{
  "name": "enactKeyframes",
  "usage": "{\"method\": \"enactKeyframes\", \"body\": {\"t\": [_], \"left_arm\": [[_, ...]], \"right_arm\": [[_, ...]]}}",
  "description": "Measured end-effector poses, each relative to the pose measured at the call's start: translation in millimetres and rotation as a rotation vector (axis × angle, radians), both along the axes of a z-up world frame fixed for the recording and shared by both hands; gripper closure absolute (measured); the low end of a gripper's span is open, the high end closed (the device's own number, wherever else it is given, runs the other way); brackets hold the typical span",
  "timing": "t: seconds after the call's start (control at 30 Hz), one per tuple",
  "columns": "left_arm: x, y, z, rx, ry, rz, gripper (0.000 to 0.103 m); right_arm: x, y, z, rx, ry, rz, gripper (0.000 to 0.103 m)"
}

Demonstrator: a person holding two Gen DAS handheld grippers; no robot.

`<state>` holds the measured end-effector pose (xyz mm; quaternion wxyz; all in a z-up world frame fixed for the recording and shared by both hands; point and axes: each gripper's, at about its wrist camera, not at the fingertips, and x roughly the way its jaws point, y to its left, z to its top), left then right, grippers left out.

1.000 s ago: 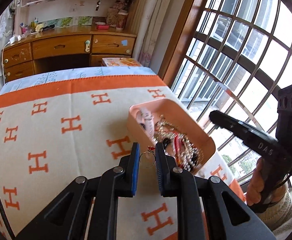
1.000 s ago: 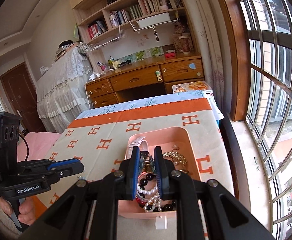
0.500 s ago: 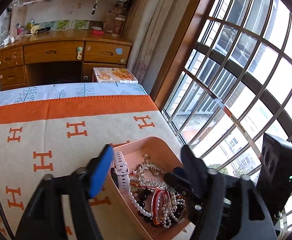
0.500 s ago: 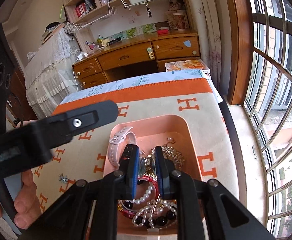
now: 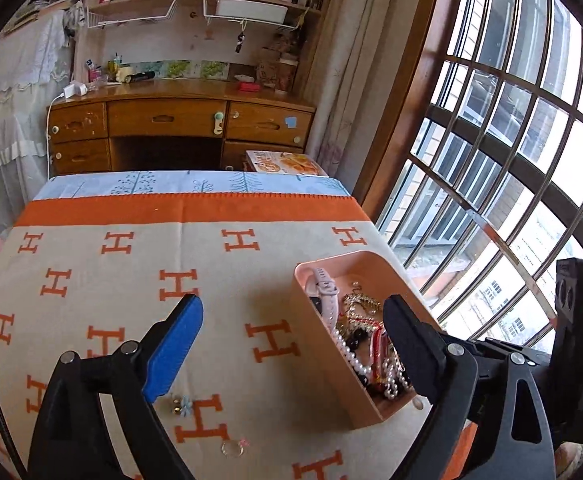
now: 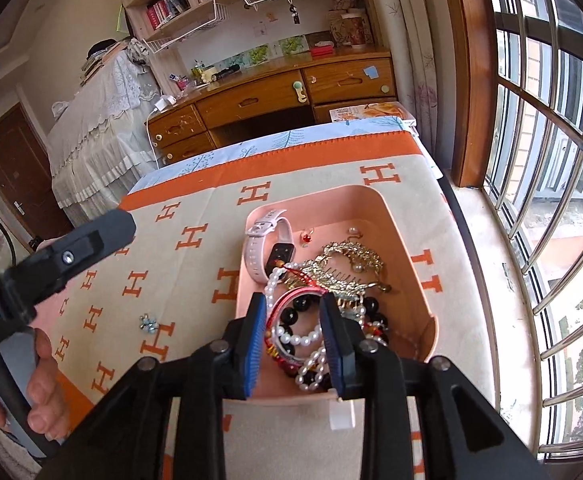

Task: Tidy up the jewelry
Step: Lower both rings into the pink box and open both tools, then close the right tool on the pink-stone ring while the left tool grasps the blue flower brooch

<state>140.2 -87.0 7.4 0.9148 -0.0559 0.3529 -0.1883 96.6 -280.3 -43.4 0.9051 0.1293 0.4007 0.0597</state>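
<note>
Pink tray (image 6: 407, 240) of tangled jewelry sits at the blanket's right edge; the right gripper (image 6: 293, 336), jaws just parting over beads, could snag several strands, while the left gripper (image 5: 291, 344) gapes empty.

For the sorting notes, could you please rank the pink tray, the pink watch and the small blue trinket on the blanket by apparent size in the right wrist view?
Largest to smallest:
1. pink tray
2. pink watch
3. small blue trinket
</note>
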Motion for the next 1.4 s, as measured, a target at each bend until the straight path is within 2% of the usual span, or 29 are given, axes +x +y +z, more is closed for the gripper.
{"method": "enactKeyframes", "body": {"t": [0.1, 0.23, 0.57, 0.9, 1.03, 1.07, 1.2, 1.4], "left_arm": [[-12, 18, -6, 0.027, 0.015, 0.037, 0.013], [-28, 44, -8, 0.066, 0.017, 0.095, 0.013], [-57, 99, -9, 0.065, 0.017, 0.18, 0.013], [-62, 134, -28, 0.068, 0.063, 0.215, 0.012], [-58, 141, -37, 0.08, 0.088, 0.216, 0.006], [-57, 143, -39, 0.082, 0.091, 0.22, 0.003], [-51, 147, -48, 0.1, 0.107, 0.23, 0.002], [-43, 147, -64, 0.132, 0.135, 0.236, 0.002]], "right_arm": [[-10, 13, 8, -0.003, -0.015, 0.02, 0.069], [-23, 34, 20, -0.019, -0.042, 0.056, 0.069], [-39, 95, 32, -0.088, -0.056, 0.167, 0.068], [-44, 138, 16, -0.136, -0.003, 0.227, 0.068], [-42, 147, 9, -0.148, 0.011, 0.233, 0.067], [-41, 149, 7, -0.151, 0.016, 0.235, 0.067], [-38, 153, -3, -0.167, 0.037, 0.237, 0.054], [-32, 153, -17, -0.19, 0.059, 0.239, 0.054]]}}
